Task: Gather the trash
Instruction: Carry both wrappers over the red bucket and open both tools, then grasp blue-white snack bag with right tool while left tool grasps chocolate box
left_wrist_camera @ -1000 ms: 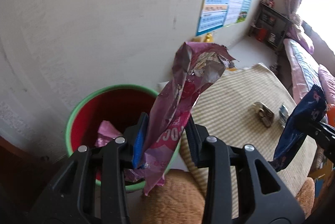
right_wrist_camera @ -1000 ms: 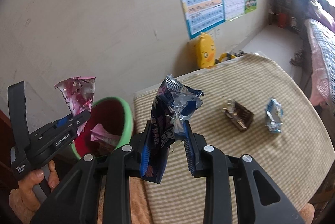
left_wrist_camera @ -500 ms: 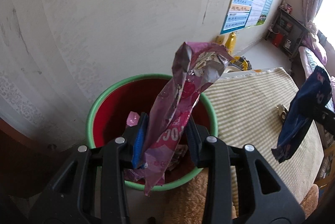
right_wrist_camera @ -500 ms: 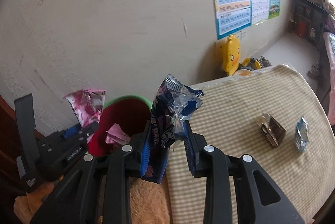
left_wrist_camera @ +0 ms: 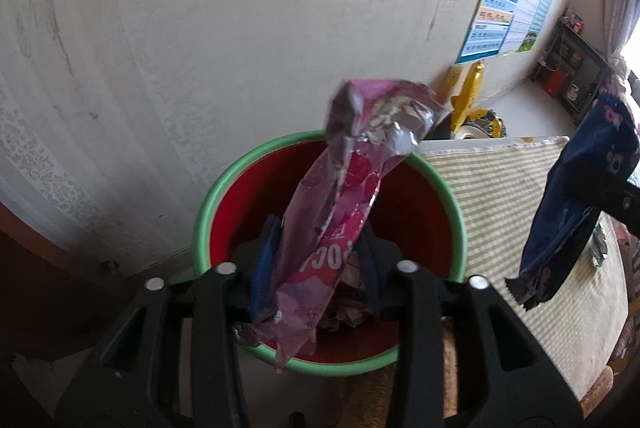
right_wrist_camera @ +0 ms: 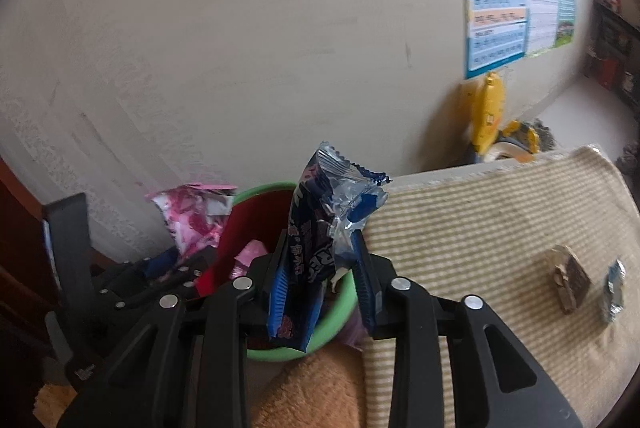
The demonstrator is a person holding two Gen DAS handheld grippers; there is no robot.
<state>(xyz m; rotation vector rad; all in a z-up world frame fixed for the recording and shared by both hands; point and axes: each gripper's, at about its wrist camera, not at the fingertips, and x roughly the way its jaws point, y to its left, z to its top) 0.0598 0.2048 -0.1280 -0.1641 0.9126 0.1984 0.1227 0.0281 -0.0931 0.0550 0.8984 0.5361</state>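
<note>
My left gripper (left_wrist_camera: 316,260) is shut on a long pink snack wrapper (left_wrist_camera: 340,195) and holds it upright right over the red bin with a green rim (left_wrist_camera: 212,203). The bin holds several crumpled wrappers (left_wrist_camera: 348,308). My right gripper (right_wrist_camera: 320,268) is shut on a dark blue wrapper (right_wrist_camera: 316,228) and holds it over the bin's right rim (right_wrist_camera: 340,300). The blue wrapper also shows in the left wrist view (left_wrist_camera: 572,203), to the right of the bin. The pink wrapper (right_wrist_camera: 192,216) and left gripper show at the left in the right wrist view.
A striped beige mat (right_wrist_camera: 480,228) lies right of the bin, with a brown wrapper (right_wrist_camera: 568,284) and a small blue-silver wrapper (right_wrist_camera: 614,288) on it. A wall stands close behind. A yellow duck toy (right_wrist_camera: 488,111) sits by the wall. Brown plush (right_wrist_camera: 312,392) lies below my grippers.
Both grippers have moved left toward the bin with their wrappers. The left one now hangs over the bin's opening; the right one has reached its right rim.
</note>
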